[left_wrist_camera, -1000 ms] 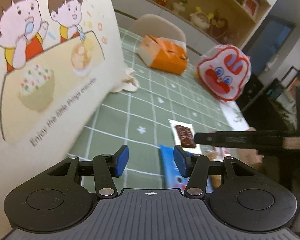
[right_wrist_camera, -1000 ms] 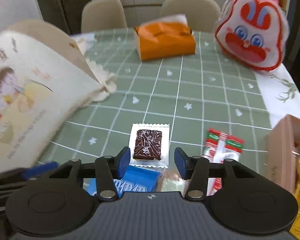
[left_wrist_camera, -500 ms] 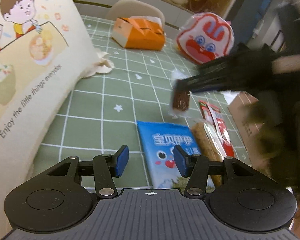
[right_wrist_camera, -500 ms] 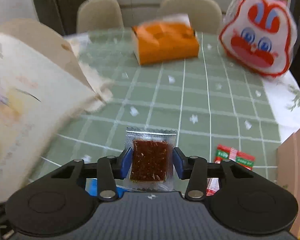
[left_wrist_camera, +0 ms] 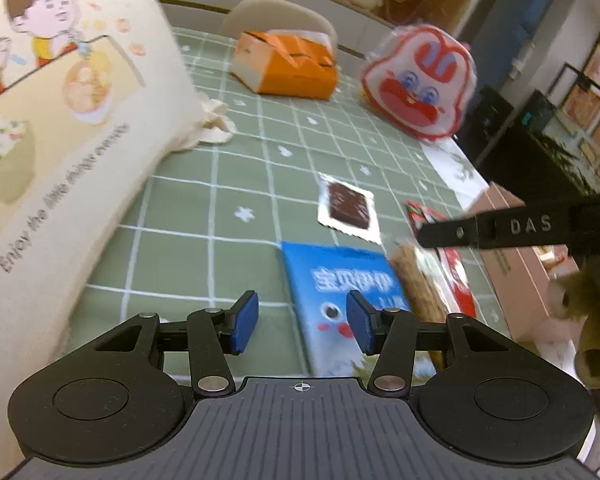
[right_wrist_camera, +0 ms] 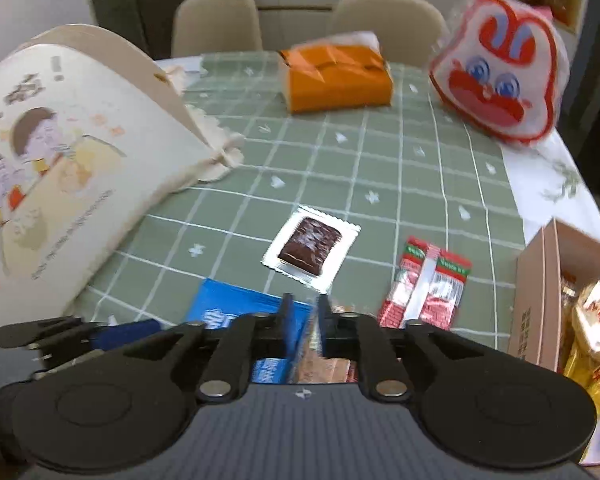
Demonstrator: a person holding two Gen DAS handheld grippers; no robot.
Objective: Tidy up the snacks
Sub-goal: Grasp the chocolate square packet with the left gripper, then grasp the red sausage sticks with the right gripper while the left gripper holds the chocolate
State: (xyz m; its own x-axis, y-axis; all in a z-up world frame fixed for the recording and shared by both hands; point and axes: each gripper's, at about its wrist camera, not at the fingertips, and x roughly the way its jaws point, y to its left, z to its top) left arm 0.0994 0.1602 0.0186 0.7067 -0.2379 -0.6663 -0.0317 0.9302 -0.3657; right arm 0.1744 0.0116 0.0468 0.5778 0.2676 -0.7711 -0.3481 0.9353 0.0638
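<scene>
A brown snack in a clear square wrapper [right_wrist_camera: 311, 249] lies flat on the green checked tablecloth [right_wrist_camera: 380, 168]; it also shows in the left wrist view [left_wrist_camera: 348, 209]. My right gripper [right_wrist_camera: 303, 320] is nearly shut, with nothing clearly between its fingers, above a blue packet [right_wrist_camera: 240, 312] and a brown biscuit pack [right_wrist_camera: 320, 364]. My left gripper [left_wrist_camera: 302, 322] is open and empty, over the blue packet [left_wrist_camera: 340, 288]. A red sachet [right_wrist_camera: 424, 284] lies to the right. A cream cartoon bag [left_wrist_camera: 60, 128] stands at left.
An open cardboard box [right_wrist_camera: 540, 292] holding snacks stands at the right edge. An orange tissue box [right_wrist_camera: 336, 78] and a red-and-white rabbit bag [right_wrist_camera: 500, 76] sit at the far side. Two chairs stand behind the table. The right gripper's finger [left_wrist_camera: 500, 228] crosses the left wrist view.
The right gripper held the brown wrapped snack in the air half a second ago; now the snack lies on the cloth and the gripper has pulled back with its fingers nearly closed.
</scene>
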